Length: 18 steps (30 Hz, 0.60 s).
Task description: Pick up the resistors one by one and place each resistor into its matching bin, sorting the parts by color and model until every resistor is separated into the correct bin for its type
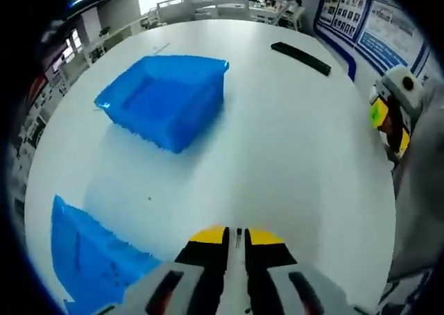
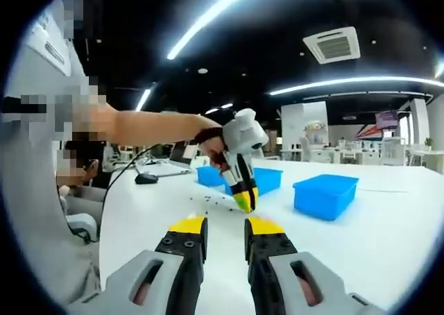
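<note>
Left tool (image 1: pixel 236 236) closed (empty); right tool (image 2: pixel 225 226) open above table (image 2: pixel 388 245).

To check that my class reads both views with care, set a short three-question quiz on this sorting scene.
1. True or false: the right tongs are shut.
2. What colour are the bins? A red, B blue, C green.
3. In the right gripper view, which tongs point tip-down over the small dark parts on the table?

Key
1. False: its jaws stand apart with nothing between them.
2. B.
3. The left tongs.
</note>
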Tool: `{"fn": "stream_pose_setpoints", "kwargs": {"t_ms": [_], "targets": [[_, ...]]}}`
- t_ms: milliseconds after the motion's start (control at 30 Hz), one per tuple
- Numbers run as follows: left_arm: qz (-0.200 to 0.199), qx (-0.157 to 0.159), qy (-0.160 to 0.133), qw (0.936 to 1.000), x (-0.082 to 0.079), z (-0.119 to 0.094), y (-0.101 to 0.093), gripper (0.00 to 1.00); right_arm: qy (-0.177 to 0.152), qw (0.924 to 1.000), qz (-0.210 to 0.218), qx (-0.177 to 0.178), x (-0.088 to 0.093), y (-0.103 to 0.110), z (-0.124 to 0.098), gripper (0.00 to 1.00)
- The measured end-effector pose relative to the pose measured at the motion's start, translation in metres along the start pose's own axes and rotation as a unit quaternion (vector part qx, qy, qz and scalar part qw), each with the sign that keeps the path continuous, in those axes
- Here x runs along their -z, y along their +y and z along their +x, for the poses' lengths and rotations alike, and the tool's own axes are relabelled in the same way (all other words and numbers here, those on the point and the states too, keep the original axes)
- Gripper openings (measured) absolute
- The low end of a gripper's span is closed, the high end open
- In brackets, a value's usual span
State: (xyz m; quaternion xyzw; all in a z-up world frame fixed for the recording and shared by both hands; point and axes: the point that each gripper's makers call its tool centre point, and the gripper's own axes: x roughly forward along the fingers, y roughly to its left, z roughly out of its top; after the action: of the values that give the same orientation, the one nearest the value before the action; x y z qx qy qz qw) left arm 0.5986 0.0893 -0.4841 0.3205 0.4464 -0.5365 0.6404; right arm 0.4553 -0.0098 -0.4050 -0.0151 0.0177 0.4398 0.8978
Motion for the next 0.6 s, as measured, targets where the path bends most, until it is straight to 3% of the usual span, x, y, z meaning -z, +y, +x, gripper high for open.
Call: {"fn": "stream_pose_setpoints", "kwargs": {"t_ms": [100,300,467,600], "targets": [[-0.005,0.017,-0.006,0.9998,-0.001,0.001,-0.002,0.06,-0.002,1.0000,0.002,0.003,0.000,-0.002,0.000,0.24],[0.009,0.027,-0.020,0.9994,-0.002,0.000,-0.004,0.06,-0.005,1.0000,0.002,0.003,-0.002,-0.005,0.002,0.24],[0.010,0.058,-0.096,0.9936,-0.029,-0.007,-0.013,0.05,-0.003,1.0000,0.000,0.003,-0.004,-0.007,0.000,0.24],[0.011,0.063,-0.174,0.9827,-0.067,-0.019,-0.014,0.05,0.000,1.0000,-0.005,0.006,-0.005,-0.009,-0.002,0.24]]}}
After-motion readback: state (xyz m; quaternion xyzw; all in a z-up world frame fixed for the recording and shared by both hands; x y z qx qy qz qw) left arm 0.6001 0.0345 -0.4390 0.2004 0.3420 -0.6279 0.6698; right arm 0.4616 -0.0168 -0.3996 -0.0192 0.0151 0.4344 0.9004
